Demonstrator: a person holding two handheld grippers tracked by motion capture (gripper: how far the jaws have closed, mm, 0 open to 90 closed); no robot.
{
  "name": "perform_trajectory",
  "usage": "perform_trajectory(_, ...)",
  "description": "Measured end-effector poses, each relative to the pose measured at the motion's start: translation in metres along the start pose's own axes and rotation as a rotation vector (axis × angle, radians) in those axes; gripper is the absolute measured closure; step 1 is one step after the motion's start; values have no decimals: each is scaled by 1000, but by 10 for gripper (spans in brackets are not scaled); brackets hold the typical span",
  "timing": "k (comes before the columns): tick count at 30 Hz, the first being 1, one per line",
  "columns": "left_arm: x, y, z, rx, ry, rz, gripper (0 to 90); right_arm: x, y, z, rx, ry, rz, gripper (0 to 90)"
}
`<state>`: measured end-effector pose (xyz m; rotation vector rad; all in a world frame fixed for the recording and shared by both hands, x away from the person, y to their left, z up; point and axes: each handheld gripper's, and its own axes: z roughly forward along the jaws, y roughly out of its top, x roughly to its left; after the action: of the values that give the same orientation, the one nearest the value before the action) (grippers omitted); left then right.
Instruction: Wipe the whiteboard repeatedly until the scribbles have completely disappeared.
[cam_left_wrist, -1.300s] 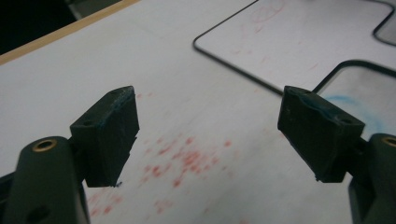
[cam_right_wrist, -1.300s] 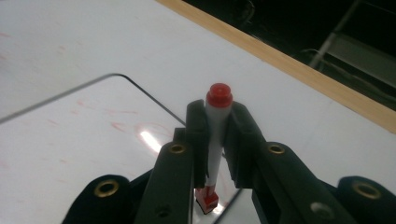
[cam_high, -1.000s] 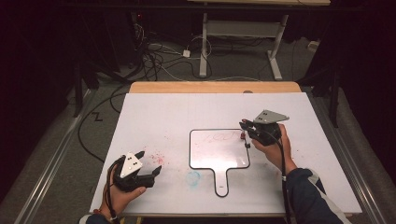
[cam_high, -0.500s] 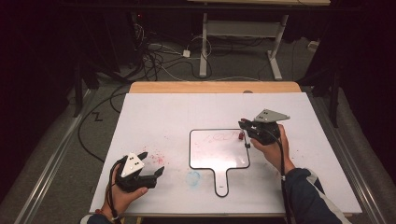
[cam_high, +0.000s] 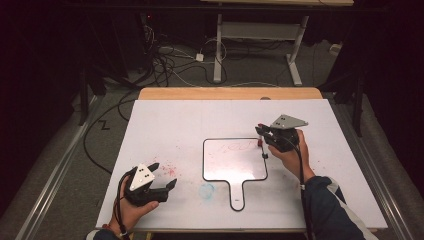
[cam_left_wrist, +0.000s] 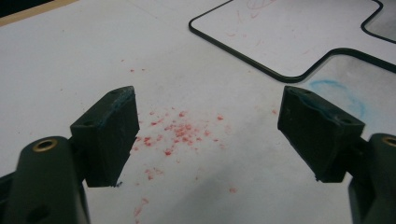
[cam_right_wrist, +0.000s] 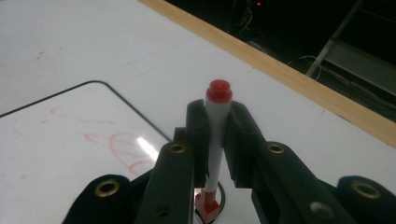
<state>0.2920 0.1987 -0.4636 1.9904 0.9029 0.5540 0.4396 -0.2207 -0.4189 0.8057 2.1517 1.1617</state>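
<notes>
The right hand-held gripper (cam_high: 265, 135) pinched a red-capped marker (cam_right_wrist: 216, 135) upright between its jaws, at the right edge of the small whiteboard (cam_high: 234, 160) (faint red scribbles on it). The left hand-held gripper (cam_high: 162, 175) rested spread wide over red specks (cam_left_wrist: 180, 130) on the worktop (cam_high: 175, 120).

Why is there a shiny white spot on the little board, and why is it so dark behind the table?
Right gripper view: a lamp's glare glints on the small whiteboard beside the marker. High view: light reaches the table; the floor beyond stays dim.
</notes>
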Motion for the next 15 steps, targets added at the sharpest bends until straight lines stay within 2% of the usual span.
perform_trajectory(2, 0, 0, 0, -1, -4, -3, 198, -3, 0, 6, -16, -24, 0, 817)
perform_trajectory(3, 0, 0, 1, 2, -4, -2, 198, -3, 0, 7, -24, -25, 15, 817)
perform_trajectory(6, 1, -1, 1, 3, -11, -7, 198, 0, 2, 9, -24, 5, 27, 816)
perform_trajectory(11, 1, 0, 1, 2, -12, -7, 198, 21, 10, 10, -15, 98, 40, 817)
perform_trajectory(14, 0, 0, 0, 0, -11, -4, 198, 31, 15, 12, 14, 53, -15, 817)
perform_trajectory(15, 0, 0, -1, 1, -10, -5, 198, 30, 15, 12, 23, 11, -39, 817)
